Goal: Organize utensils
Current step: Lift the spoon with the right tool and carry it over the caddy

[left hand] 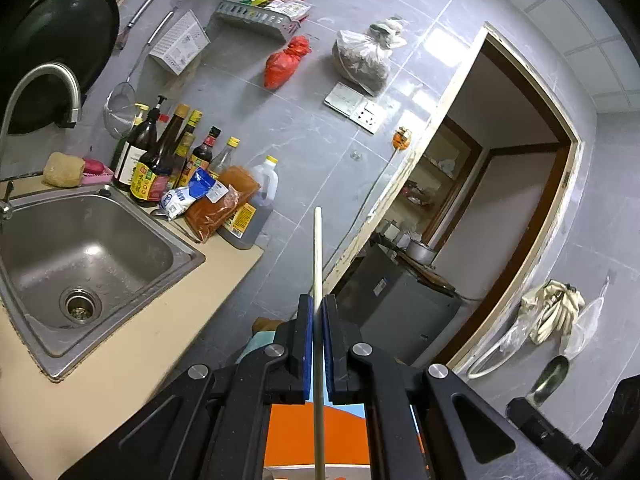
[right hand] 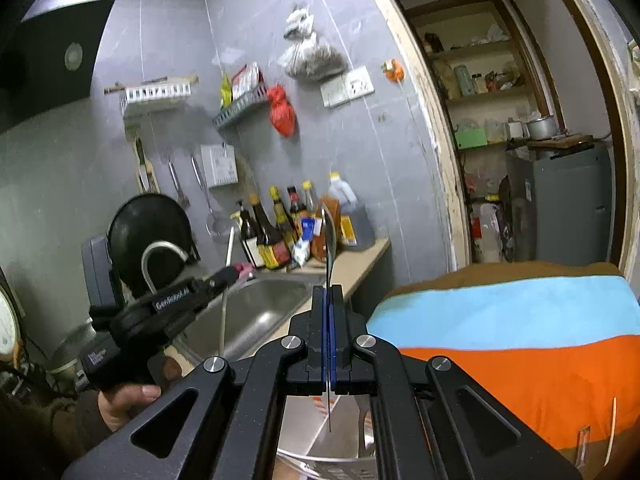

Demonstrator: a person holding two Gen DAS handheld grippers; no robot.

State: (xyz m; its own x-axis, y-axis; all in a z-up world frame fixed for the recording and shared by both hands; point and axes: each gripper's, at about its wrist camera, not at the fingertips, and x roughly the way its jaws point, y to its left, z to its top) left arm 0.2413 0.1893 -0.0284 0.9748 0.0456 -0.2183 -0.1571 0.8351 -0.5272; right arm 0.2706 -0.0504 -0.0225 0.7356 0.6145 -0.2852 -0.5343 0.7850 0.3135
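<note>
My left gripper (left hand: 319,300) is shut on a pale wooden chopstick (left hand: 317,248) that runs straight up between the blue pads and out past the fingertips. The left gripper also shows in the right wrist view (right hand: 230,276), held over the sink with the chopstick (right hand: 227,280) upright in it. My right gripper (right hand: 329,290) is shut on a thin metal utensil (right hand: 329,240), seen edge-on, its bowl or blade curving above the fingertips and its handle passing down between the fingers. Part of it, seemingly a spoon bowl, shows at the lower right of the left wrist view (left hand: 550,376).
A steel sink (left hand: 60,240) with a curved tap (left hand: 48,84) sits in the beige counter (left hand: 120,360). Sauce bottles (left hand: 160,160) and packets crowd the counter's back. A wok, ladles and racks hang on the grey tiled wall. A doorway (left hand: 500,200) opens at the right. An orange and blue cloth (right hand: 520,340) lies below.
</note>
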